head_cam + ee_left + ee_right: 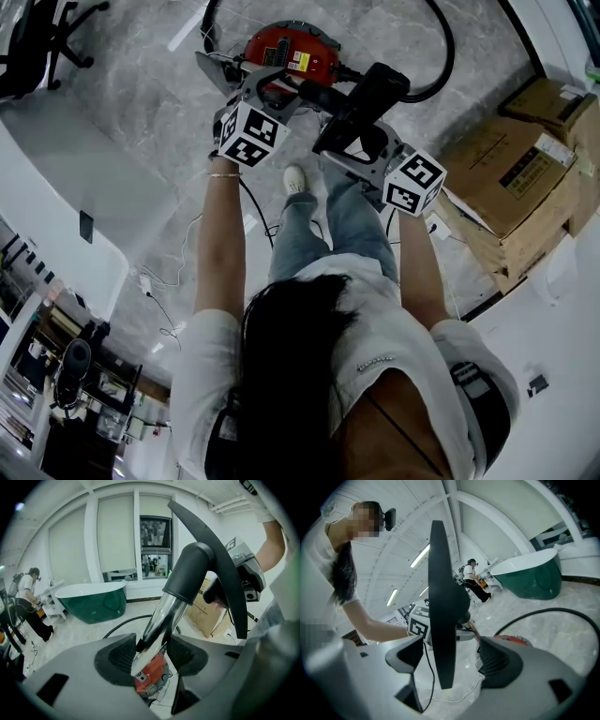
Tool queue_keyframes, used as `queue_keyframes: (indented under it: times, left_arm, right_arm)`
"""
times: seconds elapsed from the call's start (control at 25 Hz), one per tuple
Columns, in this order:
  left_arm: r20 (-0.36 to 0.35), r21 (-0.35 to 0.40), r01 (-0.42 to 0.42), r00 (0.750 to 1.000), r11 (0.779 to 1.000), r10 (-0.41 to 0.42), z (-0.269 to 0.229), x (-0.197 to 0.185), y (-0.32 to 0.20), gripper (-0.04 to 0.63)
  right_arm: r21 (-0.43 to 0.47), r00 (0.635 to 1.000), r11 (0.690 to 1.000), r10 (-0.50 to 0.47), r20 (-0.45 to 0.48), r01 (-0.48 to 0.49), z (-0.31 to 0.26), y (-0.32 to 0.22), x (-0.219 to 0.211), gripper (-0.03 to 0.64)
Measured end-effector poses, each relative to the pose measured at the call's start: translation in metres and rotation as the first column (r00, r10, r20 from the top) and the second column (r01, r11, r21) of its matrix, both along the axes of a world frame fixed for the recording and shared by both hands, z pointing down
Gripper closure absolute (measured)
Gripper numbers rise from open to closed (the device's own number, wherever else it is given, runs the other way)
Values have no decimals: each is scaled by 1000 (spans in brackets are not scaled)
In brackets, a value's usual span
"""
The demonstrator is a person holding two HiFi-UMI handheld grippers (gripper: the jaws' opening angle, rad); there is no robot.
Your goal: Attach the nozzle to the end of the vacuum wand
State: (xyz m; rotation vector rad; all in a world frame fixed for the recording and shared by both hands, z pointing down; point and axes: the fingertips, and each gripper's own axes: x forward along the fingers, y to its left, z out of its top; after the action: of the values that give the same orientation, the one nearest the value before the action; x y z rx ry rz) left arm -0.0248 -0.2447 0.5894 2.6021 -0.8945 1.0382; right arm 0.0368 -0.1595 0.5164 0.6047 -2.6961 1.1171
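OK, L gripper (152, 651) is clenched on the shiny chrome vacuum wand (157, 620), both ribbed pads pressing the tube just below its top end, tube tilted up and to the right across my view. The flat black plastic nozzle (190, 571) sits on that top end: its round collar covers the tube tip and the wide blade fans out above it. R gripper (453, 657) is released, jaws spread wide. The blade hangs edge-on between them, nearer the L-hand pad, w/ neither pad pressing it and a clear gap on the other side. Head view shows both grippers up in front of me, nozzle between them, and the red round vacuum canister (291, 52) w/ its black hose (441, 66) on the marble floor beyond. My read: the join step is at its tail end. The collar looks seated on the wand, but I can't tell from here whether it's pushed fully home, since the seam shows no lock or click mark. Next move prob calls for one of two things. Either re-grip the collar w/ the R gripper and press it straight down along the tube axis while the L grip holds firm, or draw the R gripper back, keeping the blade centred between the jaws so a pad doesn't snag it and twist the nozzle off. The L grip should not loosen, as it alone carries wand + nozzle.
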Motion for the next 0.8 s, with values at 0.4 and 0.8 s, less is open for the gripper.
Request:
queue_keyframes:
  times: [0.4,0.8]
  left_arm:
    - [39,38,-15,999,999,13,2,6,2,394]
    - [48,54,-16,999,998,14,-3,6,7,334]
  right_arm:
    - [-52,998,998,43,53,-41,-2,-2,10,256]
    - [-49,994,996,80,68,-77,-6,-4,14,256]
